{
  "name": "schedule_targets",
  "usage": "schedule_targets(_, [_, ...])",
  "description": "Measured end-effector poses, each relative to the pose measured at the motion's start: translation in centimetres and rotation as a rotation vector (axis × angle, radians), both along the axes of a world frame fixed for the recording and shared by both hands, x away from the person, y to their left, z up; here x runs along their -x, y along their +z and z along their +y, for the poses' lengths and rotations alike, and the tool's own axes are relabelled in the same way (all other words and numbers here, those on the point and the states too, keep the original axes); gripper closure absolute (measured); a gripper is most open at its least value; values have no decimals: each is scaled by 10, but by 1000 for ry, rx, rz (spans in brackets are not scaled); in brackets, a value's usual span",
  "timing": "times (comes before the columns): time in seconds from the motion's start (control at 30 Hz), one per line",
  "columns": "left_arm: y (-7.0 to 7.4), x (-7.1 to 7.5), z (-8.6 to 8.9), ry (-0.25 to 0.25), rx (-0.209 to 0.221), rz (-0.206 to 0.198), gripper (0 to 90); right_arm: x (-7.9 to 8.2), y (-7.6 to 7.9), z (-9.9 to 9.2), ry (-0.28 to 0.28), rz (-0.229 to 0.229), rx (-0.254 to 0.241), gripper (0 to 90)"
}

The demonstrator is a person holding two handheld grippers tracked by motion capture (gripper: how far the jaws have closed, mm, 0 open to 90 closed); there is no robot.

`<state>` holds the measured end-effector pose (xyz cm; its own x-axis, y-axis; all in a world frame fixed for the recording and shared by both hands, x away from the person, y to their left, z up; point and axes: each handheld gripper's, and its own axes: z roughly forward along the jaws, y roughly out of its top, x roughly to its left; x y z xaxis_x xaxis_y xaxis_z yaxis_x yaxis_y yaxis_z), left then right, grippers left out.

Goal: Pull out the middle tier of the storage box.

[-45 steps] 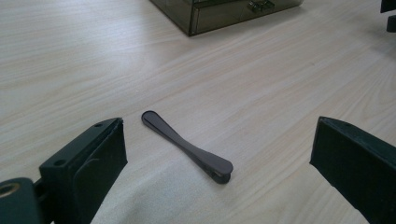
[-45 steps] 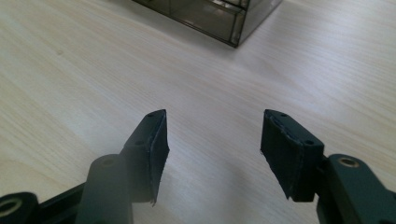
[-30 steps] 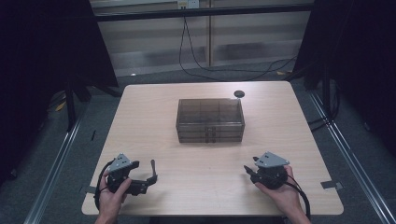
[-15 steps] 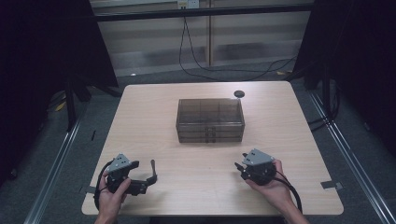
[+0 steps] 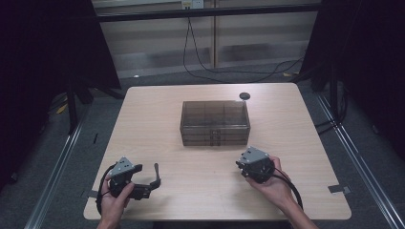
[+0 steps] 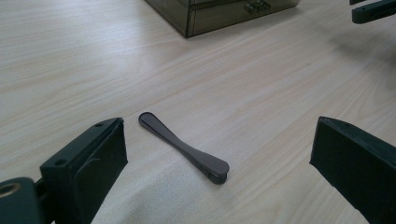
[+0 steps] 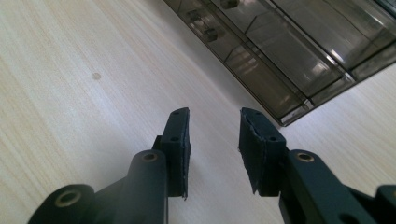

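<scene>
A smoky see-through drawer box (image 5: 215, 121) stands at the table's middle, its drawer fronts toward me. My right gripper (image 5: 242, 167) hovers just in front of its right corner, jaws aimed at the box (image 7: 289, 51). In the right gripper view the right gripper (image 7: 215, 116) is open, with only bare wood between the jaws, which have just been closing. At the near left my left gripper (image 5: 152, 185) rests low and stands wide open. In the left gripper view a slim dark flat piece (image 6: 187, 151) lies on the table between the jaws of the left gripper (image 6: 219, 135), touching neither.
The pale wooden table (image 5: 296, 124) has a small black round thing (image 5: 245, 95) near its far edge. A strip of tape (image 5: 339, 189) sticks out at the right front edge. Cables lie on the floor beyond. A jaw of the right gripper (image 6: 373, 9) crosses the left gripper view's top corner.
My right gripper has moved left and a little toward the box, and its jaws have narrowed. The left gripper and the box have stayed put.
</scene>
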<state>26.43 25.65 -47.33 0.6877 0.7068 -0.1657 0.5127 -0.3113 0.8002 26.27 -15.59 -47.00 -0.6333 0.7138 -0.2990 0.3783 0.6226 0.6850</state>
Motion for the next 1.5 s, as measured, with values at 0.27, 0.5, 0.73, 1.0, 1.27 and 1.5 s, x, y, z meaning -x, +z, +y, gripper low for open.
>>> schedule_targets(0.27, [0, 0, 0, -1, 0, 0, 37, -10, 4, 10, 30, -13, 48, 644])
schedule_targets(0.5, [0, -1, 0, 1, -1, 0, 37, -16, 6, 20, 65, -29, 103, 700])
schedule_targets(0.73, [0, -1, 1, 0, 1, 0, 37, -22, 5, 33, 106, -60, 168, 716])
schedule_targets(1.0, [0, -1, 1, -1, 5, -2, 37, -22, 1, 48, 126, -89, 253, 737])
schedule_targets(1.27, [0, -1, 1, -2, 1, 0, 37, -26, -2, 59, 151, -108, 311, 762])
schedule_targets(1.5, [0, -1, 0, -3, -4, -1, 38, -29, -1, 64, 161, -126, 334, 779])
